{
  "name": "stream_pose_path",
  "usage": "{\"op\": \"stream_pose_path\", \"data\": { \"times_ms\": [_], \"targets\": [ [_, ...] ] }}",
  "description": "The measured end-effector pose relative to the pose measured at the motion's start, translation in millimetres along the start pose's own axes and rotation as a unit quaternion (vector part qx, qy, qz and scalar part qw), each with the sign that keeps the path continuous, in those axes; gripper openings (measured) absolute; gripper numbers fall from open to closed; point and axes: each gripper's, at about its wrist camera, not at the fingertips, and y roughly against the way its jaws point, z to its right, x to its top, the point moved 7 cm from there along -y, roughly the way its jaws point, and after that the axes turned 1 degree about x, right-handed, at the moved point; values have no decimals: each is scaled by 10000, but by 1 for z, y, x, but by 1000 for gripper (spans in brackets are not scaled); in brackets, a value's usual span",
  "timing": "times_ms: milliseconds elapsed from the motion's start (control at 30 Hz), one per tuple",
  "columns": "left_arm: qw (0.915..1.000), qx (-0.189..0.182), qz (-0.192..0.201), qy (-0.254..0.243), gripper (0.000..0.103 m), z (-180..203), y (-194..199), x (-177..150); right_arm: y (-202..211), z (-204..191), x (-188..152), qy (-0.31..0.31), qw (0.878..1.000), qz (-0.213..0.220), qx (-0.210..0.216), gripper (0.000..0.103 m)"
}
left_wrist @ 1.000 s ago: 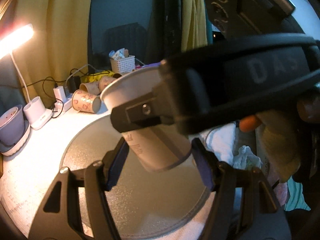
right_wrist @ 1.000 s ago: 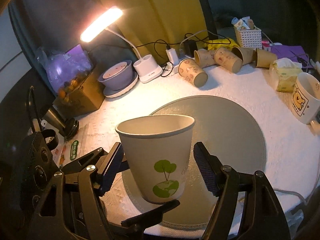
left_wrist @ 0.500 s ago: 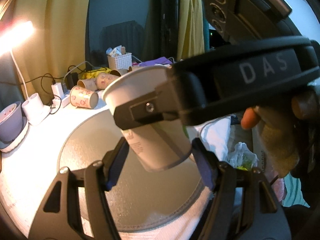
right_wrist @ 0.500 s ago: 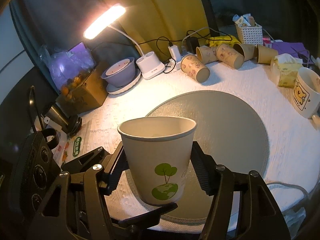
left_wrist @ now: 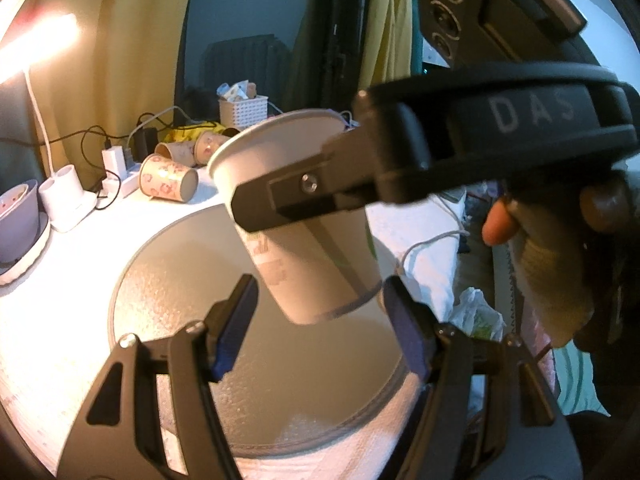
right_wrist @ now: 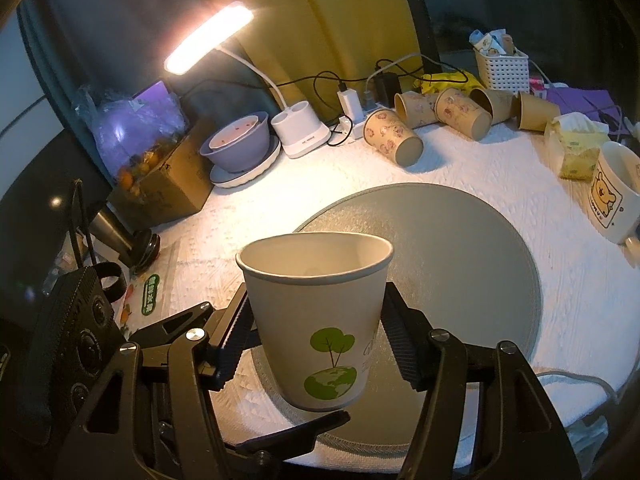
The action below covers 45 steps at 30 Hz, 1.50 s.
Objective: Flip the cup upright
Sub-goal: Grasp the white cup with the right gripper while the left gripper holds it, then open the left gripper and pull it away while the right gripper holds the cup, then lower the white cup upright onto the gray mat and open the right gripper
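A white paper cup [right_wrist: 316, 320] with a green tree and globe print stands mouth up, held above the round grey mat [right_wrist: 460, 264]. My right gripper [right_wrist: 316, 336] is shut on the cup, with a pad pressed against each side. In the left wrist view the same cup [left_wrist: 308, 240] hangs tilted above the mat [left_wrist: 168, 300], crossed by the right gripper's black finger. My left gripper [left_wrist: 320, 320] is open just below the cup, its jaws apart and not touching it.
Several patterned paper cups [right_wrist: 394, 136] lie on their sides at the back of the white cloth. A lit desk lamp [right_wrist: 208, 38], a purple bowl [right_wrist: 236, 144], a white basket [right_wrist: 504, 68], a tissue pack [right_wrist: 576, 148] and a bear mug [right_wrist: 612, 200] ring the mat.
My right gripper's fingers have closed in onto the cup's sides. The left gripper has stayed open below the cup, and the cup has stayed lifted and upright.
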Motion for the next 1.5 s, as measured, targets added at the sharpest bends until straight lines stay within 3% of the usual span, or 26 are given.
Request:
{"op": "stream_pose_path", "data": {
  "times_ms": [300, 533, 1000, 1300, 1500],
  "targets": [
    [9995, 72, -17, 309, 67, -14, 6, -4, -5, -1, 20, 217, 9997, 69, -132, 66],
    [9953, 195, -215, 926, 67, -45, 8, -15, -28, 10, 34, 388, 9987, 76, -318, 66],
    [9755, 805, -772, 1894, 67, -112, -5, -37, -85, 44, 56, 948, 9851, 724, -1239, 66],
    [9702, 965, -971, 2001, 67, -123, -15, -42, -93, 55, 50, 1218, 9744, 878, -1676, 68],
    [9694, 1001, -1043, 1983, 67, -121, -18, -43, -94, 63, 36, 1017, 9761, 687, -1796, 68]
  ]
}}
